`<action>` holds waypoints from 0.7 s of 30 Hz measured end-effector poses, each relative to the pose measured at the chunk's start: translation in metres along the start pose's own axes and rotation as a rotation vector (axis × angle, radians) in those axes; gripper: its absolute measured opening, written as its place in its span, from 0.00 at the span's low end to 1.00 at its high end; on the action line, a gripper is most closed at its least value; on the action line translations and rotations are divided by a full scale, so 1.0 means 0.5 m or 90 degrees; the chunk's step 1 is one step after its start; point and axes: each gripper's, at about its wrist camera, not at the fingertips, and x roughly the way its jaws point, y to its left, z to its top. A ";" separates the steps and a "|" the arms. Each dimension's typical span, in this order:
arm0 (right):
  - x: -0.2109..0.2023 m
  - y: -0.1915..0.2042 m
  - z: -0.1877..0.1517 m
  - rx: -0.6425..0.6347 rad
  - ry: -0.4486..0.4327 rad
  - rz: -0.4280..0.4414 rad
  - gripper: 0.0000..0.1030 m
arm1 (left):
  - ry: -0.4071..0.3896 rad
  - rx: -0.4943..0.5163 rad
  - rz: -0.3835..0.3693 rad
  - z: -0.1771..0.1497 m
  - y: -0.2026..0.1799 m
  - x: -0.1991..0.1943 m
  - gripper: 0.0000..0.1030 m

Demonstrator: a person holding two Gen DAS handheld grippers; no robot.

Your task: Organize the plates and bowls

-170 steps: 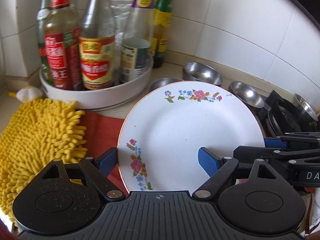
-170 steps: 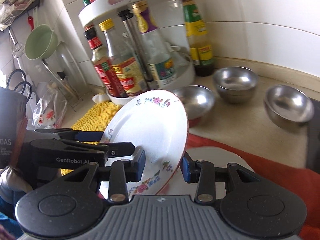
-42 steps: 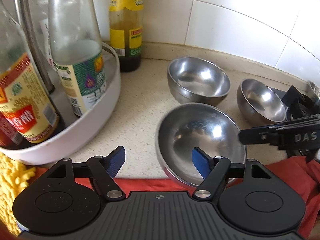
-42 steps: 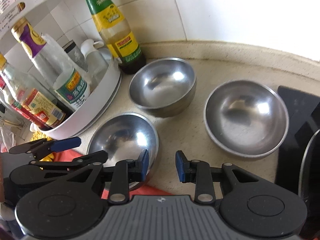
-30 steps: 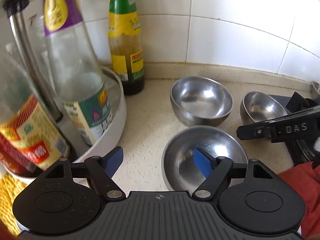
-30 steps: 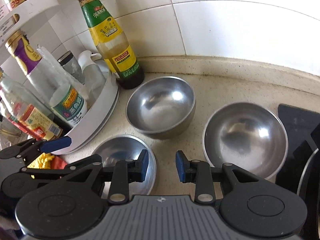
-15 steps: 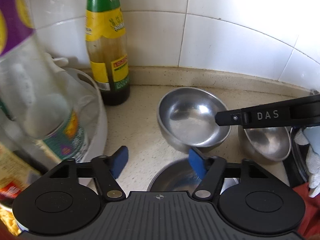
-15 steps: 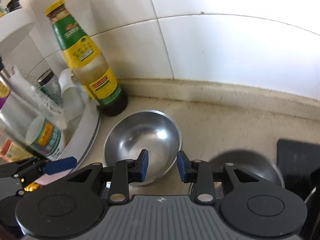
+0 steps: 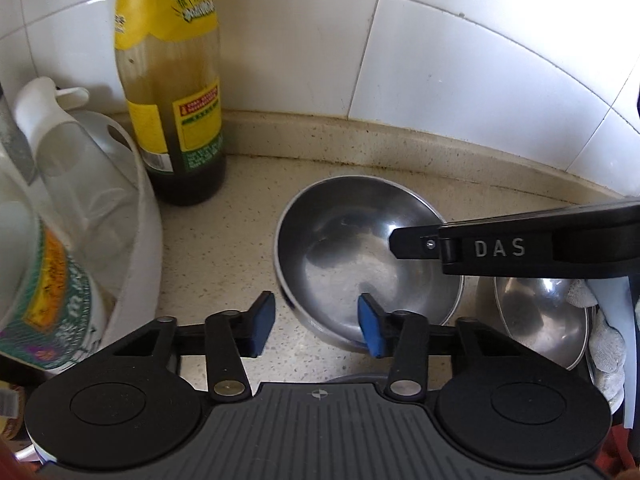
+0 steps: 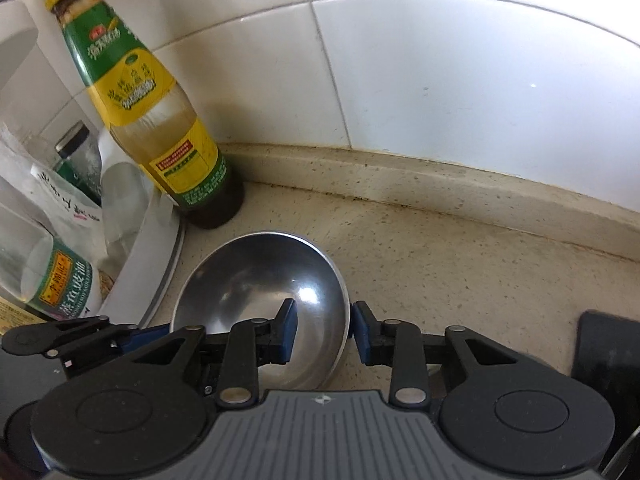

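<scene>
steel bowl (image 9: 360, 256): upright on the speckled tabletop (image 10: 460, 280), near the back wall, just right of the sauce bottle; inside bare and shiny.
bowl rim, right side: sits between the two blue pads of the right gripper (image 10: 322, 332); one pad inside the bowl, the other outside the wall.
right gripper fingers (image 10: 287, 334): partly open, gap a bit wider than the rim; contact with the rim unclear, not clamped as far as I can see.
bowl rim, near left side: sits between the blue pads of the left gripper (image 9: 318, 326); right pad over the bowl's inner wall, left pad over bare tabletop.
left gripper fingers (image 9: 262, 320): wide open, holding nothing.
second steel bowl (image 9: 540, 324): right of the first, close beside it, upright, partly hidden under the right gripper's black finger marked DAS.
third bowl: only a sliver of rim shows at the lower edge of the left wrist view, under the left gripper body; can't tell more.
sauce bottle (image 10: 160, 128): green and yellow label, yellow cap, dark liquid low down, standing in the corner against the white tiles.
white rack tray (image 9: 136, 248): left of the bowl, round rim, carries clear bottles with green labels.
cloth (image 9: 608, 344): white, far right edge, beside the second bowl.
black slab (image 10: 604, 344): at the right edge of the tabletop; what it is I can't tell.
</scene>
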 end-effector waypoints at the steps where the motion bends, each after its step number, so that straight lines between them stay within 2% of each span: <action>1: 0.007 -0.001 0.000 0.003 0.007 0.001 0.26 | 0.004 0.000 0.000 0.001 0.001 0.005 0.47; 6: 0.024 -0.001 -0.009 0.005 0.024 0.007 0.24 | 0.014 -0.008 -0.001 0.002 0.007 0.021 0.43; 12: 0.010 -0.006 -0.005 0.027 0.000 0.027 0.24 | 0.014 -0.003 0.006 0.000 0.005 0.018 0.43; 21: -0.038 0.007 0.000 0.027 -0.037 0.043 0.24 | -0.030 0.006 0.013 0.011 -0.001 -0.033 0.47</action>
